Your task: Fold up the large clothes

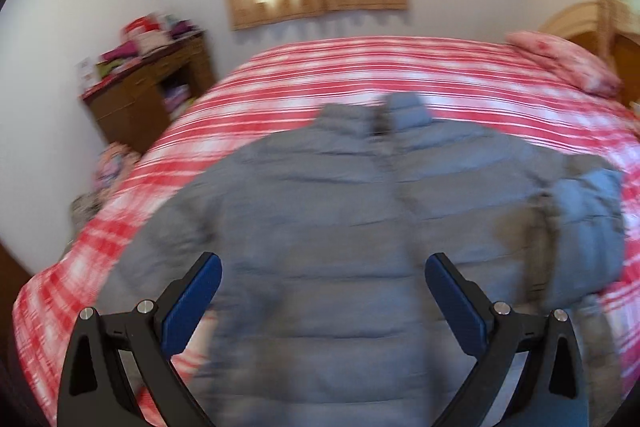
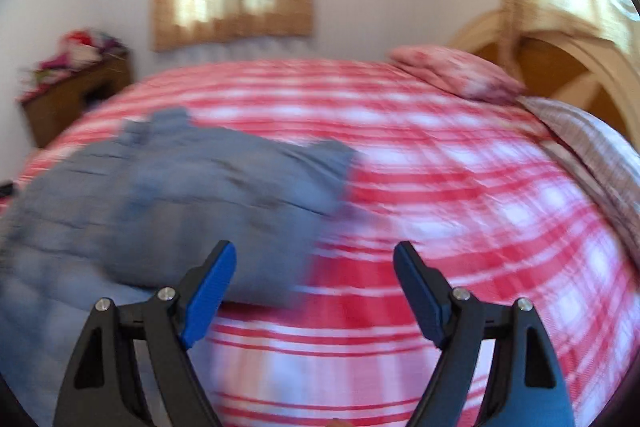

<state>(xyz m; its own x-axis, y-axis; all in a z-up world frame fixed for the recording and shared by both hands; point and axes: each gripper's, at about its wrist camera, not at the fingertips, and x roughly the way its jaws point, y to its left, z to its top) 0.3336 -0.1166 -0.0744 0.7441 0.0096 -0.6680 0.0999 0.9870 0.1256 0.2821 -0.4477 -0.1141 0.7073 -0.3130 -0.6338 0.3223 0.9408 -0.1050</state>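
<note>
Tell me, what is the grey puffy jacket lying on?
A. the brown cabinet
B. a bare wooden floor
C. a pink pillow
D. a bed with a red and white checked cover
D: the grey jacket is spread flat on the red and white checked cover of the bed.

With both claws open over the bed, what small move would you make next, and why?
Probably lower the right claw onto the grey puffer jacket sleeve lying beside it and close. Both claws are open and empty, and the left claw hovers over the jacket's body.
</note>
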